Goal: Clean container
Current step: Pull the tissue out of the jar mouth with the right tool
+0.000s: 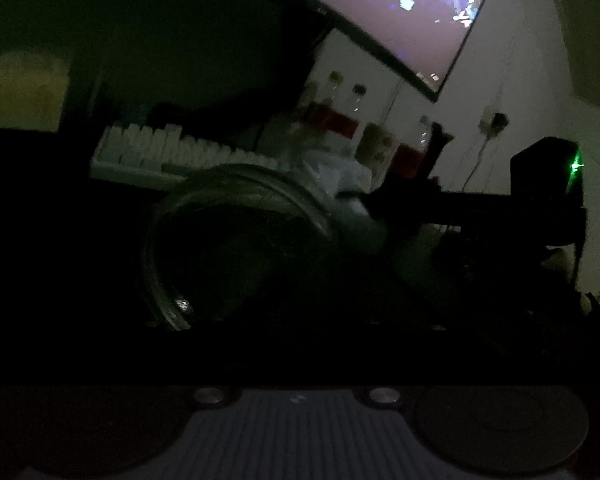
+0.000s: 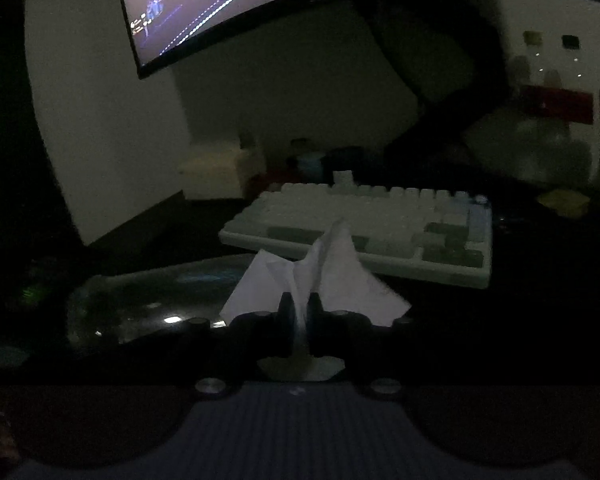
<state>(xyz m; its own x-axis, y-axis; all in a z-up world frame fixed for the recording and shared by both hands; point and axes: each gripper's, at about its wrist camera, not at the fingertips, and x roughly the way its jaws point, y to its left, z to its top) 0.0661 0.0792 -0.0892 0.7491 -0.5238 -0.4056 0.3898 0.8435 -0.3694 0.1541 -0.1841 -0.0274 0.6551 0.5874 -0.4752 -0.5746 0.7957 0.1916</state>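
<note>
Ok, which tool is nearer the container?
Left: the container fills its view, right in front. The right tool, shut on a tissue, has the container off to its left.

Black right gripper (image 2: pixel 300 312), ribbed grey plate behind (two round silver screws).

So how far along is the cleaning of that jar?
Done: the right tool is clamped on a crumpled white tissue. In hand: the clear round glass container sits in front of the left tool; its grip is too dark to see. Left: the wiping; the tissue isn't inside yet.
</note>
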